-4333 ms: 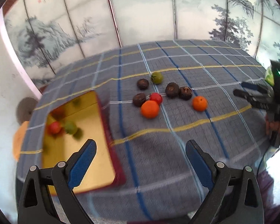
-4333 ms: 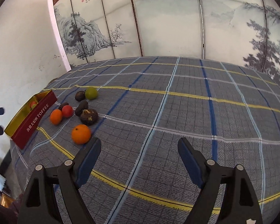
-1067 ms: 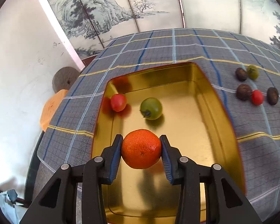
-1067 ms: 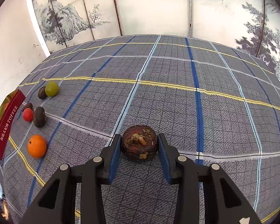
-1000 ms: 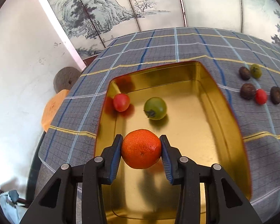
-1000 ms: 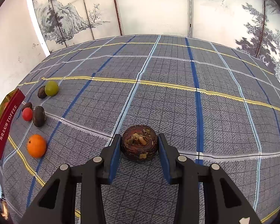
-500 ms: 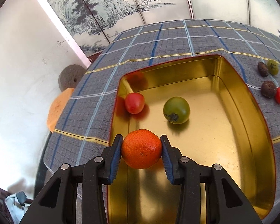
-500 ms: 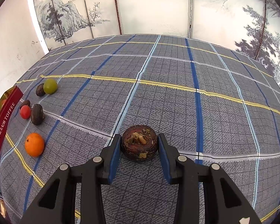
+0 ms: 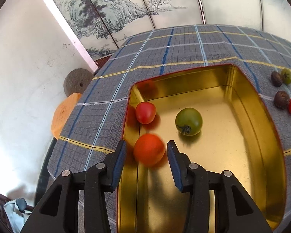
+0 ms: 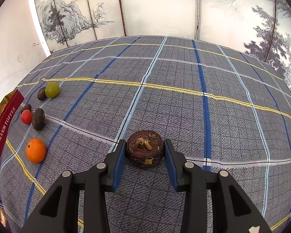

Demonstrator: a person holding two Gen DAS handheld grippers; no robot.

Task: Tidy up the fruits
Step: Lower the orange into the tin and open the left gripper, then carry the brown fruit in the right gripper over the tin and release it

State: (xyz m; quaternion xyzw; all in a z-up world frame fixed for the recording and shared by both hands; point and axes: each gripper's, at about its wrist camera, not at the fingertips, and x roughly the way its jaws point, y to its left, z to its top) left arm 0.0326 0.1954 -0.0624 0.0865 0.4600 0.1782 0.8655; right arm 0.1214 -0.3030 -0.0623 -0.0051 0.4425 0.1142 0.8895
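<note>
My left gripper is open over the left side of the gold tin. An orange, blurred, lies between its spread fingers with gaps on both sides. A red tomato and a green tomato lie in the tin. My right gripper is shut on a dark brown wrinkled fruit, held just above the checked cloth. Loose on the cloth are an orange, a red tomato, a green fruit and dark brown fruits.
The red side of the tin reads TOFFEE at the far left of the right wrist view. A painted folding screen stands behind the table. A round stone and an orange cushion lie beyond the table's left edge.
My left gripper has opened and let go of the orange, which is dropping into the tin. My right gripper still holds the dark brown fruit in the same place.
</note>
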